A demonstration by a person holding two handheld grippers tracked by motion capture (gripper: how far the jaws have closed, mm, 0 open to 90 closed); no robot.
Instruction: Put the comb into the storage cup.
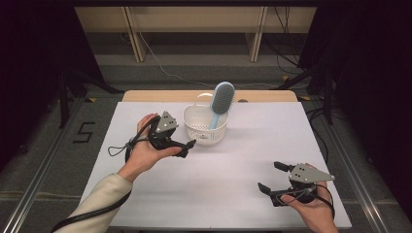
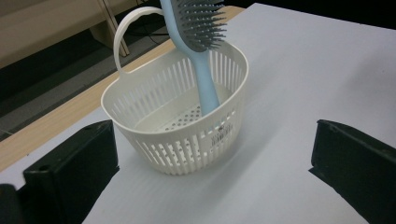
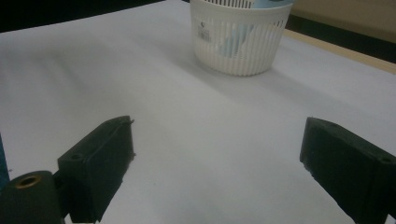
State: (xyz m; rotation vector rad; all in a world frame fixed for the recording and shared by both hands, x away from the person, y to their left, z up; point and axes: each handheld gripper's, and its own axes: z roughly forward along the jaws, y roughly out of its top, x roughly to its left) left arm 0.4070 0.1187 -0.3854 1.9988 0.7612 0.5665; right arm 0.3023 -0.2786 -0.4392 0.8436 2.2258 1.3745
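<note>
We hold the left tongs (image 1: 188, 147) just beside the white basket (image 1: 204, 133), on its left side, jaws spread apart and gripping nothing. From the left gripper view the basket (image 2: 187, 140) sits between the two black jaws, a little beyond them. It stands upright on the white desk (image 1: 233, 160) near the middle of the far edge, its handle loop toward that edge. A light blue hairbrush (image 1: 221, 103) stands in it, handle down, bristled head leaning out over the rim. Our right tongs (image 1: 272, 177) hover near the desk's near right corner, well apart from the basket, jaws also wide open and empty.
</note>
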